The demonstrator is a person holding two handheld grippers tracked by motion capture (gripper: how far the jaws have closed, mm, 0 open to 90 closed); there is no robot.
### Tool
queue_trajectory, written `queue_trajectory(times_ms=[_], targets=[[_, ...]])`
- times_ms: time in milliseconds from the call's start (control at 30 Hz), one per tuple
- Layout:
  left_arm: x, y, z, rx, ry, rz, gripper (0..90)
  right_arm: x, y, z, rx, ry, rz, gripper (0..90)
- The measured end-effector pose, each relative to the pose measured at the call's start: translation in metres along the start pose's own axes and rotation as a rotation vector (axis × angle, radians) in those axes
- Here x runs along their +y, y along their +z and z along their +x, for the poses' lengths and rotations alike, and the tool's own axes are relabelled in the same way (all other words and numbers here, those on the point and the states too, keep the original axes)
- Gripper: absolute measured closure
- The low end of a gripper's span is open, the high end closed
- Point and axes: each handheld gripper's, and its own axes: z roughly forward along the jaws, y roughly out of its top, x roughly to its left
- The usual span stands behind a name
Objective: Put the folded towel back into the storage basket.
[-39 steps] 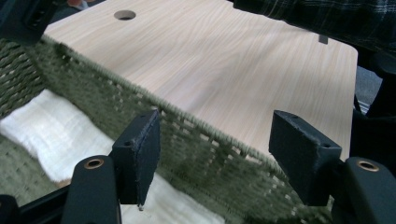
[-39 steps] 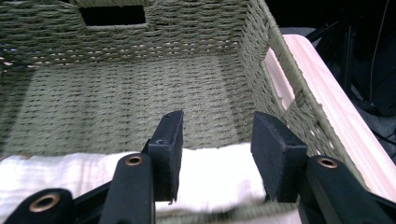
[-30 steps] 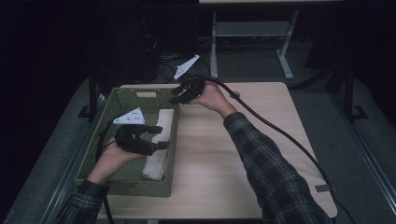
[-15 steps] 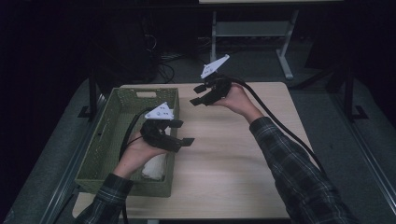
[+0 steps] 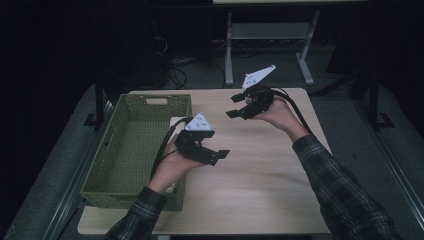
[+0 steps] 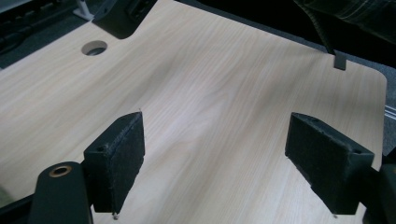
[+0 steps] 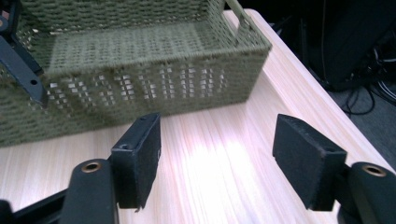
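1. Dark room all round, with a pale wooden table (image 5: 260, 200) lit in the middle; its near right part is bare.
2. Nearest to me is the left gripper (image 5: 216, 156). It hangs over the table just beside the right wall of the green woven basket (image 5: 131, 199). Its jaws stand wide apart with nothing between them, and the left gripper view (image 6: 233, 163) looks down on plain wood.
3. Under that hand and forearm lies a white roll (image 5: 175, 122) inside the basket, against its right wall. I see only its far end and a sliver at the near end. Judging by those two bits, its long axis runs from the table's near edge toward the far edge, along the wall.
4. So the roll lies to the left of the left gripper and below it, while the jaws point right, away from it. That hand is much the nearer one, but I would have to turn it back over the wall.
5. Farther off, the right gripper (image 5: 232, 106) is raised near the far edge, well apart from the basket. It is also spread open and empty, and it faces the basket's outer wall (image 7: 154, 88).
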Motion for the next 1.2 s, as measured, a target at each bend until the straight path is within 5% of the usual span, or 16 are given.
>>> queue_trajectory(times_ms=[433, 767, 1000, 1200], targets=[[-0.008, 0.032, -0.021, 0.023, 0.041, 0.015, 19.6, -0.059, -0.022, 0.005, -0.050, 0.077, -0.009, 26.8], [-0.026, 0.064, -0.040, 0.021, 0.027, 0.025, 20.2, -0.104, -0.035, 0.017, -0.095, 0.134, -0.010, 22.7], [-0.048, 0.082, -0.042, 0.030, -0.012, 0.028, 18.8, -0.137, -0.036, 0.027, -0.131, 0.168, 0.006, 20.0], [-0.065, 0.094, -0.039, 0.052, -0.005, 0.067, 17.5, -0.161, -0.036, 0.039, -0.166, 0.216, 0.012, 17.1]])
